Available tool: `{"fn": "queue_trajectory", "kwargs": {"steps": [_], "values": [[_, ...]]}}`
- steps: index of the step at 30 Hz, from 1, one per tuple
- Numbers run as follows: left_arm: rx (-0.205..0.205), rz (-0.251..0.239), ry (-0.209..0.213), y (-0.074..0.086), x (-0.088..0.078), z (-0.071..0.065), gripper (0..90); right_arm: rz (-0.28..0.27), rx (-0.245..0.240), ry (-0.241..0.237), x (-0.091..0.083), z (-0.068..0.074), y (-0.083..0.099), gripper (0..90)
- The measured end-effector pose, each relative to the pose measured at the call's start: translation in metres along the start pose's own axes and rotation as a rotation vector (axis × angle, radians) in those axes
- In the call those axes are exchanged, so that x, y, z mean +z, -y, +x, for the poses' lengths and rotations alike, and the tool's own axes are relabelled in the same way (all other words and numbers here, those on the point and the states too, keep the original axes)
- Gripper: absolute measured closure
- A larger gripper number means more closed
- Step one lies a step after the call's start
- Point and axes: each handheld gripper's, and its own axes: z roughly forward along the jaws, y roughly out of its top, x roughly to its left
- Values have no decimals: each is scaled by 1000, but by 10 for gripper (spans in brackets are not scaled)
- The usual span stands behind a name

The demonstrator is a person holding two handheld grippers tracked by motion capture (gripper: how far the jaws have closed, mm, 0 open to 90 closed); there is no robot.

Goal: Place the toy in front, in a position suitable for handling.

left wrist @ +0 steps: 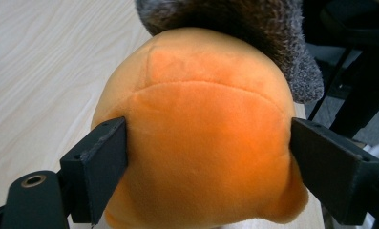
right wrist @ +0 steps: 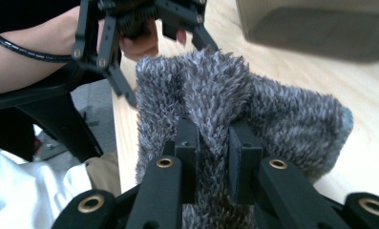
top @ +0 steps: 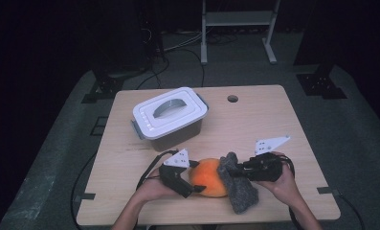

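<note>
High view: left tongs (top: 193, 181) clamped round orange plush ball (top: 207, 178); right tongs (top: 236, 171) pinched fuzzy grey fabric cover (top: 239, 187). Step judged: cover partly on ball. Next: drag cover further over.

High cam overlooks table (top: 254, 115); both gripper cams close-up, sharing grey cloth (right wrist: 273, 109).

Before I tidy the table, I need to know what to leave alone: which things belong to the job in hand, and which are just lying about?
In use:
- orange plush toy, gripped on both sides by the left gripper
- grey fuzzy cloth, pinched by the right gripper, lying against the toy

Lying about:
- lidded storage box, closed, at the table's far left
</note>
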Motion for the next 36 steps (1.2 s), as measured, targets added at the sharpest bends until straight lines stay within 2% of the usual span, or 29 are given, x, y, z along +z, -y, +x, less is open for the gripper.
{"fn": "queue_trajectory", "kwargs": {"steps": [3, 5, 10, 12, 14, 17, 19, 21, 26, 29, 32, 34, 36], "values": [[-3, 4, -3, 0, 0, 0, 146, 25, -16, 13, 7, 2, -1, 766], [-3, 6, -5, 1, -1, 1, 146, 53, -10, 17, 11, 0, 3, 767], [-4, 2, -8, 2, -3, 2, 162, 103, -6, 42, 6, -7, 14, 767], [-3, -2, -6, 2, -2, 2, 162, 95, 2, 45, 2, -8, 16, 768], [1, -7, -5, 1, -1, 1, 162, 72, -11, 42, 0, -7, 13, 769], [21, -8, -7, -1, 1, -2, 163, 17, -35, 12, -2, 0, 2, 770], [24, -6, -10, -1, 1, -3, 162, 42, -63, 30, 3, 4, -2, 760], [28, -4, -10, -1, 1, -4, 162, 64, -74, 57, 7, 5, -1, 708], [29, -8, -12, -2, 2, -4, 163, 44, -52, 76, 5, 2, 0, 599], [43, 0, -21, -5, 5, -6, 163, 49, -42, 66, 11, 2, 0, 552], [46, 4, -26, -5, 6, -6, 163, 53, -42, 62, 16, 4, 0, 584], [32, 12, -21, -4, 6, -5, 160, 58, -29, 69, 20, 3, 3, 648], [6, 21, -6, -5, 5, -3, 116, 72, -27, 70, 22, 4, 5, 700]]}}
